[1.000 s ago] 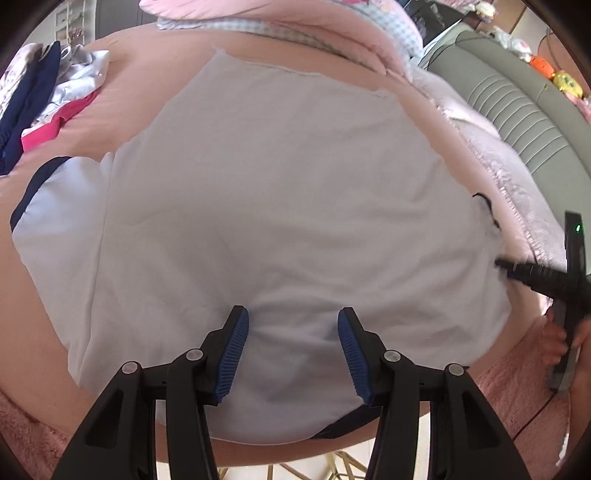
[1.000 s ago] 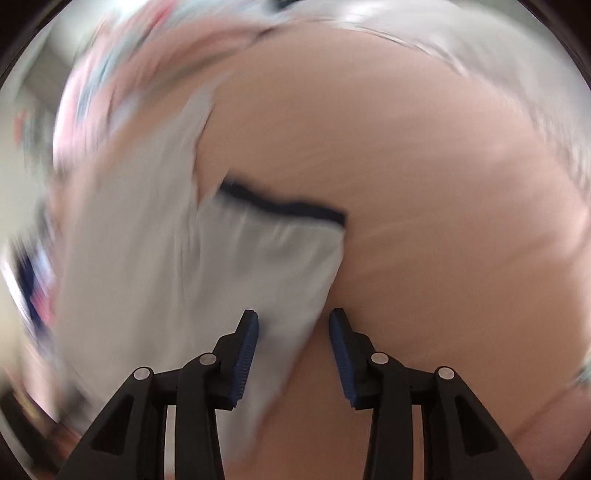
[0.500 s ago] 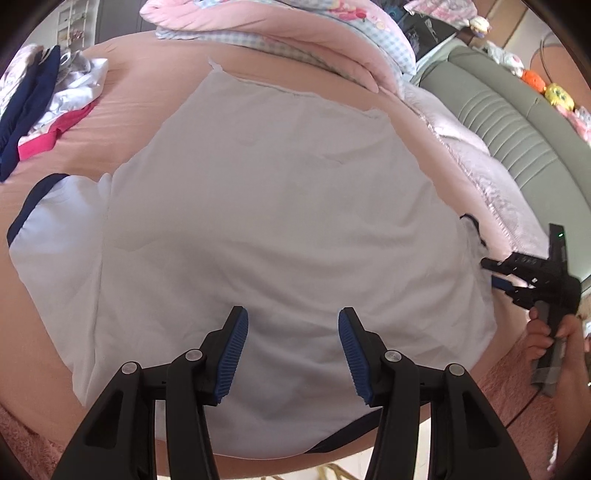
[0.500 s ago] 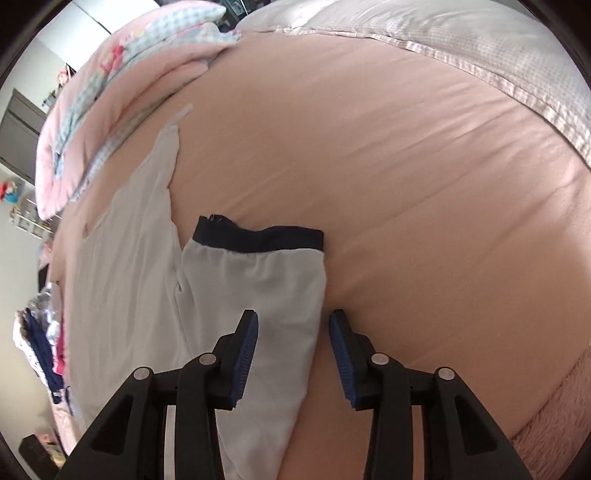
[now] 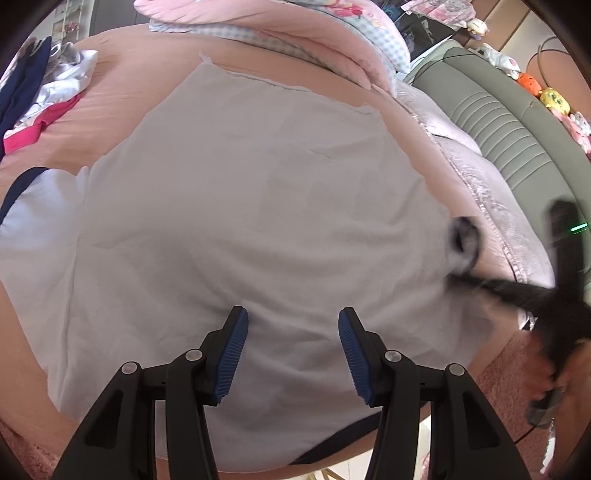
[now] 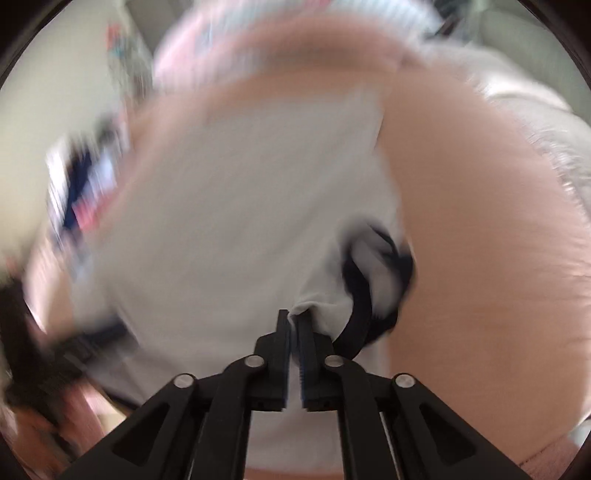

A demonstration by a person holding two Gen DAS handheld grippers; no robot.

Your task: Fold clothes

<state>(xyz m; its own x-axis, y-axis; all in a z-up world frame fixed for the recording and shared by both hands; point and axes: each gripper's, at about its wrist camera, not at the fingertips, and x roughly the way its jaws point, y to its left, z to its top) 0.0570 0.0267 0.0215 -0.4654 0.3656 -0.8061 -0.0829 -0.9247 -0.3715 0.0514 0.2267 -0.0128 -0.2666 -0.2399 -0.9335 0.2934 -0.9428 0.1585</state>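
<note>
A white T-shirt (image 5: 240, 206) with navy trim lies spread flat on the pink bed. My left gripper (image 5: 291, 354) hovers open over its near hem, nothing between the blue pads. My right gripper (image 6: 293, 325) is shut on the shirt's right sleeve (image 6: 373, 273), which bunches up with its navy cuff curled beside the fingers. In the left wrist view that right gripper (image 5: 461, 273) shows blurred at the shirt's right edge, lifting the sleeve (image 5: 463, 236) inward. The right wrist view is heavily blurred.
A pile of other clothes (image 5: 40, 96) lies at the far left of the bed. A pink checked duvet (image 5: 295, 33) is bunched at the far side, a grey-green headboard (image 5: 517, 140) with plush toys to the right. A person's hand (image 5: 554, 373) holds the right gripper.
My right gripper has shut on the right sleeve and swung it left over the shirt body. The left gripper stays open over the near hem.
</note>
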